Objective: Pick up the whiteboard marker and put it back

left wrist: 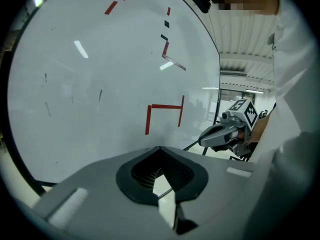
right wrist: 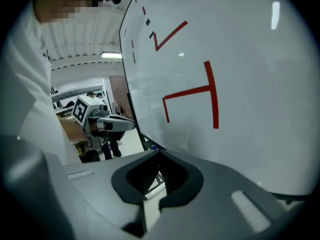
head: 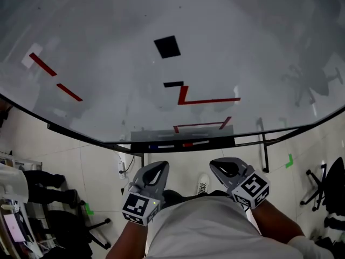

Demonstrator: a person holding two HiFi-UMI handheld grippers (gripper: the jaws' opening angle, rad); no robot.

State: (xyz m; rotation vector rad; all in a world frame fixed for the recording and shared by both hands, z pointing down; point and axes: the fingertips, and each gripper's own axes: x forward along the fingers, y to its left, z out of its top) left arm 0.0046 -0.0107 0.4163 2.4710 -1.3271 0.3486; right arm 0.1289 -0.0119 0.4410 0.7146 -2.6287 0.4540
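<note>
A large whiteboard [head: 108,63] with red lines and black squares fills the head view. Along its lower edge runs a dark tray [head: 215,143] with what look like markers on it, one with blue [head: 156,146] and one with red [head: 187,144]. My left gripper [head: 159,166] and right gripper [head: 217,164] are held side by side close to my body, short of the tray. Both are shut with nothing in them. The left gripper view shows the right gripper [left wrist: 212,134] beside the board, and the right gripper view shows the left gripper [right wrist: 120,124].
The board's stand leg [head: 264,147] drops to the tiled floor at the right. Office chairs stand at lower left [head: 70,220] and far right [head: 326,190]. Green tape [head: 289,161] marks the floor. A white shoe [head: 202,183] shows between the grippers.
</note>
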